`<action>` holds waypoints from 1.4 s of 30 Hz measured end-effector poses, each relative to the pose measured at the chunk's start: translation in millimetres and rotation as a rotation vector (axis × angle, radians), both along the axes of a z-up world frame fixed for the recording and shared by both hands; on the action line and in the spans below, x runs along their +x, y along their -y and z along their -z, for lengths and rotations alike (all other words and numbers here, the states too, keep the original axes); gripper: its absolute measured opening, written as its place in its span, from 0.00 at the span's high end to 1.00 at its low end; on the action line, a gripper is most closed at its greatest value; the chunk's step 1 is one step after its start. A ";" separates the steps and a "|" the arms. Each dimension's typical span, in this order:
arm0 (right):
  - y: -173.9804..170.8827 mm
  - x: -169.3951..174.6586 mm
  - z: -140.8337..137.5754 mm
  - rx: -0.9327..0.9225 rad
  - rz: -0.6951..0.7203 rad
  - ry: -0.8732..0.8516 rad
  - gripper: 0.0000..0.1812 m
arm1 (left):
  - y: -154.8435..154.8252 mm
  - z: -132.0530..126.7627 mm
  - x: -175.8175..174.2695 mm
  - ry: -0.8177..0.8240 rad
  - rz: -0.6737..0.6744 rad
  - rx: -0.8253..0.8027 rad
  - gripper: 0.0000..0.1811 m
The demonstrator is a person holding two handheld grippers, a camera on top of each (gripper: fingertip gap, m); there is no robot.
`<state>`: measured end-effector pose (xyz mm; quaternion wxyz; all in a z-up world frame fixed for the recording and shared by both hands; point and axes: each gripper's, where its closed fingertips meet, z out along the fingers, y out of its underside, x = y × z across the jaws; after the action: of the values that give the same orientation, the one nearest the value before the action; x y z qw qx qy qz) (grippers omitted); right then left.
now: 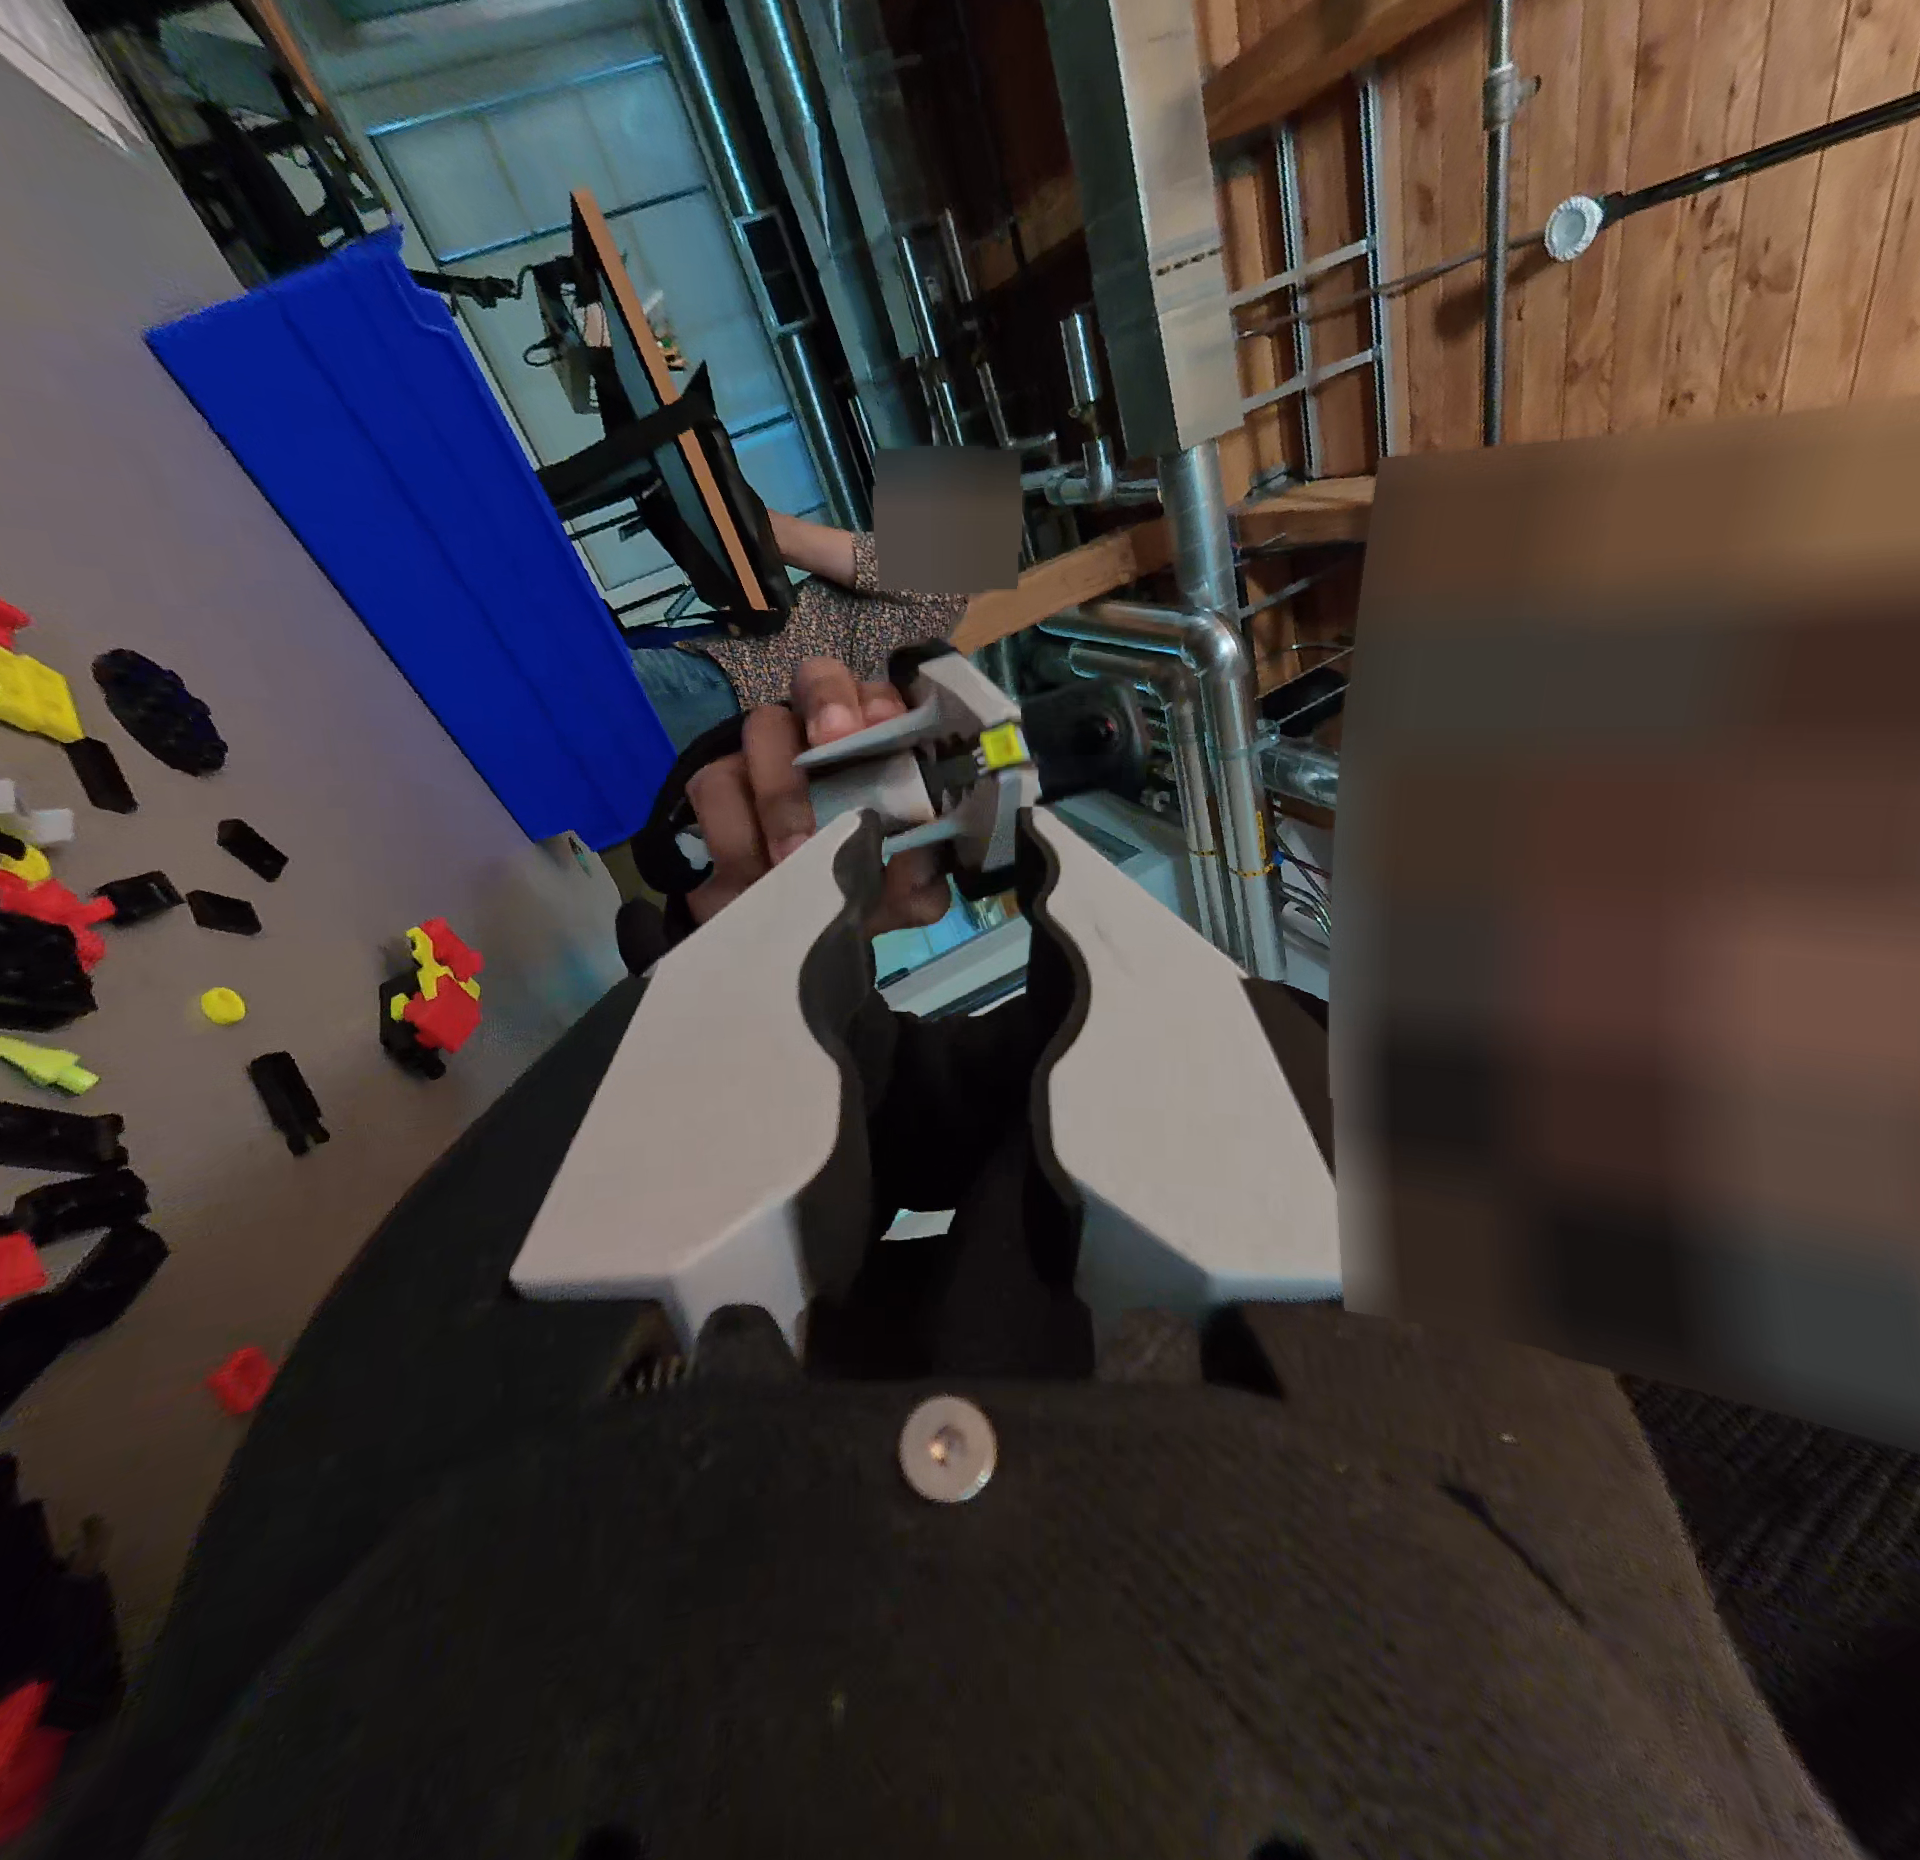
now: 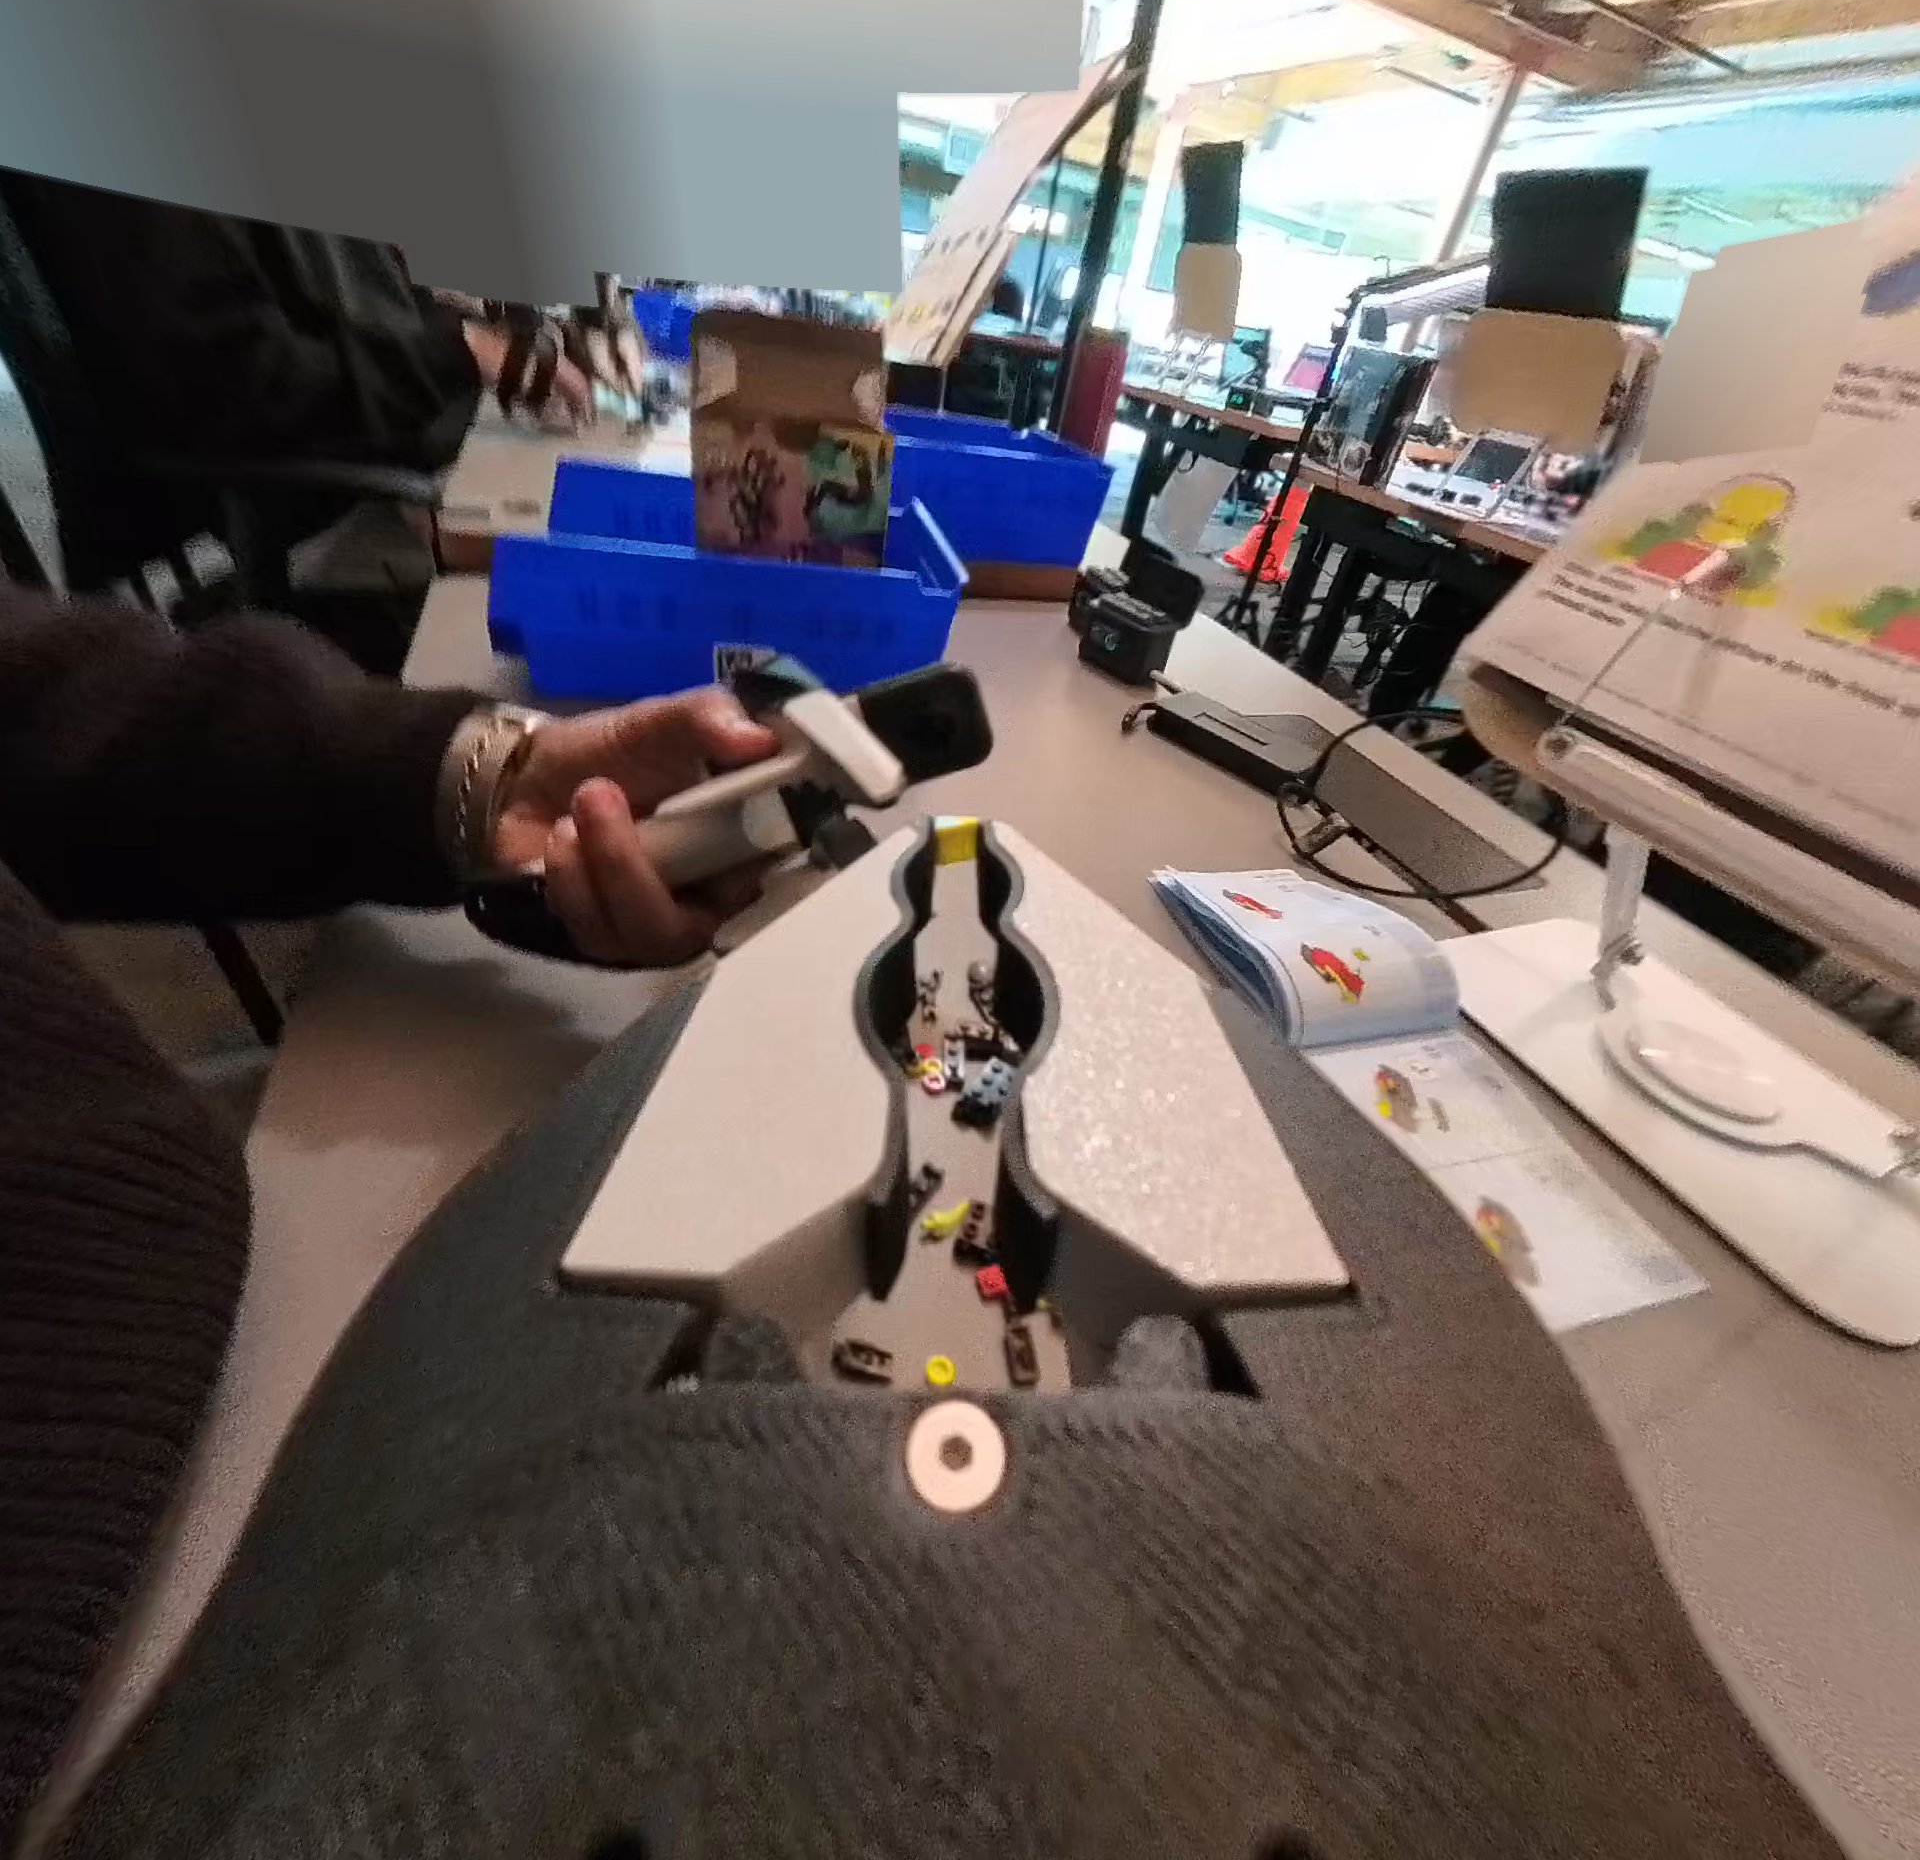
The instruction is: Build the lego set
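Observation:
My right gripper [image 2: 956, 846] is shut on a small yellow brick [image 2: 956, 838] and holds it at its fingertips above the grey table [image 2: 1091, 771]. In the left wrist view the same right gripper [image 1: 995, 761], held by a hand, points toward me with the yellow brick [image 1: 1003, 745] at its tips. My left gripper [image 1: 945, 836] is open and empty, raised off the table and tilted, just in front of the right one. Loose black, red and yellow pieces [image 2: 966, 1072] lie below. A small red, yellow and black assembly [image 1: 431, 995] sits among them.
A blue bin [image 1: 416, 553] lies along the table's far side; in the right wrist view a cardboard box [image 2: 790, 449] stands in it. An instruction booklet [image 2: 1340, 963], a white stand base [image 2: 1662, 1072] and a black adapter with cable [image 2: 1351, 782] are to the right. A person sits beyond. My left and right fingertips are right by each other.

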<state>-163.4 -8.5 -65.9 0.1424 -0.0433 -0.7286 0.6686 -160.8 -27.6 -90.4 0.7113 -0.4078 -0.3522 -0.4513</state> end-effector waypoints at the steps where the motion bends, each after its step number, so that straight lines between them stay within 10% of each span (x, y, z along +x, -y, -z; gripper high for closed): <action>1: -5.4 -6.3 -3.7 -0.042 0.010 0.048 0.97 | 0.1 0.4 -0.6 -0.001 -0.005 -0.003 0.87; 42: -30.6 -51.7 8.6 -0.263 0.006 0.470 0.97 | -3.5 14.1 -14.4 -0.129 -0.178 -0.198 0.88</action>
<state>-215.2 22.1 -74.4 -0.0357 -0.2177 -0.6482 0.7288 -175.2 -24.0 -104.5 0.7261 -0.4711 -0.3833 -0.3223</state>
